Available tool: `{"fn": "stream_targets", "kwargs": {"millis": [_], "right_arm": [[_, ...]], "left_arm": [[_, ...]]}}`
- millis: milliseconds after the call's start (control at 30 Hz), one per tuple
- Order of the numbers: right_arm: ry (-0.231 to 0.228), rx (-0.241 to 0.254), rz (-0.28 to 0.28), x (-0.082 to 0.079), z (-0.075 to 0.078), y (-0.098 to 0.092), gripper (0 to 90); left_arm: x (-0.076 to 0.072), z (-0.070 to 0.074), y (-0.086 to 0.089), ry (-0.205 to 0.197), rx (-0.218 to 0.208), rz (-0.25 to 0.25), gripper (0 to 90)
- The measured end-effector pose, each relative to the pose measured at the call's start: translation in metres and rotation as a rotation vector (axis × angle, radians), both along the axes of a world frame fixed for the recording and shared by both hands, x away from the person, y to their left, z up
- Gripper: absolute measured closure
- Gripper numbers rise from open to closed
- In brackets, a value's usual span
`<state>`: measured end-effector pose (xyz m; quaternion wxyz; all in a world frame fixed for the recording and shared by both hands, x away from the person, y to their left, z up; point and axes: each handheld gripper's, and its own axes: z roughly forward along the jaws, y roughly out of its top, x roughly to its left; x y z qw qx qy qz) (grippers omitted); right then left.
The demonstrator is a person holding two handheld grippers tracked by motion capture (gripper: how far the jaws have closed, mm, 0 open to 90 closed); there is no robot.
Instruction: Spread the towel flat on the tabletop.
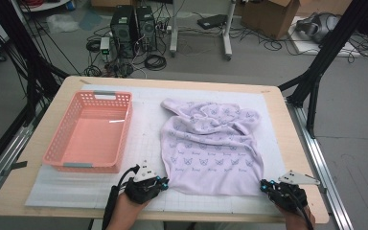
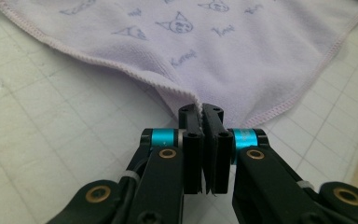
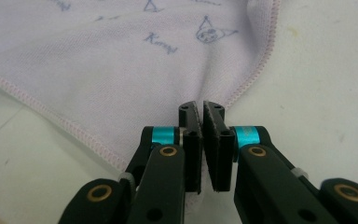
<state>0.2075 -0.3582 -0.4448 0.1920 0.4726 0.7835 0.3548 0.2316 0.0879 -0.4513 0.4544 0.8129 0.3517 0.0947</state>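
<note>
From above, a soft lilac towel (image 1: 211, 146) lies rumpled at the tabletop's middle, beside a pink basket (image 1: 92, 132). Left gripper (image 2: 204, 111): jaws pinched on its near-left corner. Right gripper (image 3: 202, 108): clamped on the near-right corner. Light, limp cloth; corners look the best hold.

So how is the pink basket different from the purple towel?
The basket is pink, stiff and full of little holes; the towel is pale purple, soft and printed with little faces. The basket sits untouched on the left, while the towel lies crumpled at its far end, its near corners pinched by the left gripper and right gripper. Both rest on the white mat.
</note>
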Motion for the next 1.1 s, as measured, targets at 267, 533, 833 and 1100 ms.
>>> {"fn": "stream_targets", "kwargs": {"millis": [267, 533, 833, 1100], "right_arm": [[0.013, -0.002, 0.022, -0.021, 0.004, -0.007, 86.2], [0.002, 0.03, 0.079, -0.056, 0.014, -0.009, 86.2], [0.073, -0.016, 0.137, -0.089, 0.009, -0.007, 82.4], [-0.01, 0.0, 0.032, -0.065, 0.01, -0.006, 64.7]], "left_arm": [[-0.023, 0.004, 0.019, 0.024, -0.046, 0.003, 86.7], [-0.059, 0.011, 0.042, 0.027, -0.092, -0.032, 86.8], [-0.085, -0.002, 0.043, 0.02, -0.053, -0.09, 65.6], [-0.045, 0.007, 0.037, -0.096, -0.071, 0.016, 44.7]]}}
